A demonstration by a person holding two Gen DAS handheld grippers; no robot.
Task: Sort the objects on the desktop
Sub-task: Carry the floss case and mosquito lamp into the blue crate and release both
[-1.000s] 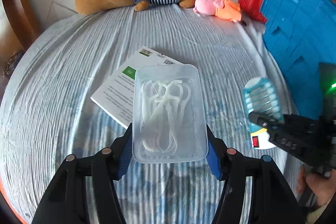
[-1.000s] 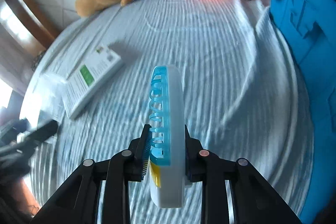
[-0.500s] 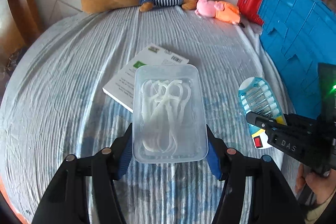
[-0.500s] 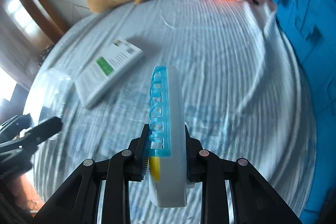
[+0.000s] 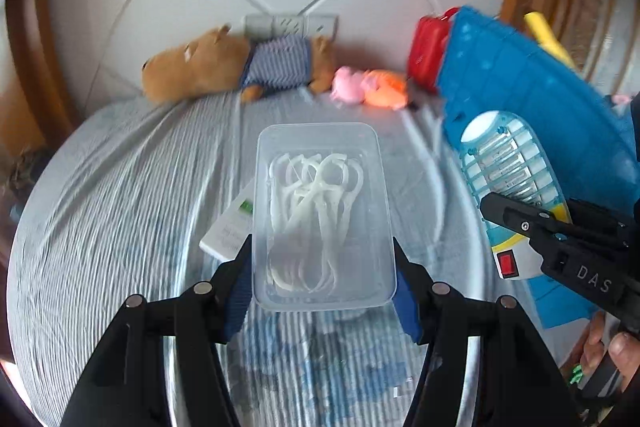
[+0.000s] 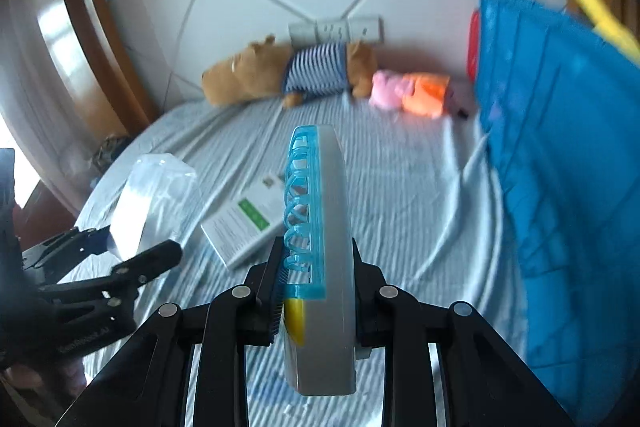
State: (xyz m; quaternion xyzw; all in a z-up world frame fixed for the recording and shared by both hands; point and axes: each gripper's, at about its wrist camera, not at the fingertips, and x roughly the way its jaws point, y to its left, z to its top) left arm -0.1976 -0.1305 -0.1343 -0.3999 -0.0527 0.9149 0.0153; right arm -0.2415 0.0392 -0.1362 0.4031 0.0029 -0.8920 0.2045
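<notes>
My left gripper (image 5: 322, 267) is shut on a clear plastic box of white floss picks (image 5: 320, 215) and holds it above the striped cloth; the box also shows in the right wrist view (image 6: 154, 195). My right gripper (image 6: 318, 279) is shut on a blue-and-white handheld device with a slatted blue front (image 6: 316, 223), held on edge above the table; it also shows in the left wrist view (image 5: 512, 195). A white booklet with a green mark (image 6: 244, 223) lies flat on the cloth below both, partly hidden behind the box in the left wrist view (image 5: 230, 231).
A blue plastic crate (image 5: 532, 99) stands at the right, a red case (image 5: 430, 47) behind it. A brown plush in a striped shirt (image 5: 236, 67) and a pink-orange plush (image 5: 370, 87) lie along the tiled back wall. The table is covered by a blue-striped cloth (image 5: 120, 195).
Both grippers have risen and tilted up with their objects, so the wall now fills the top of both views. The booklet lies where it was.
</notes>
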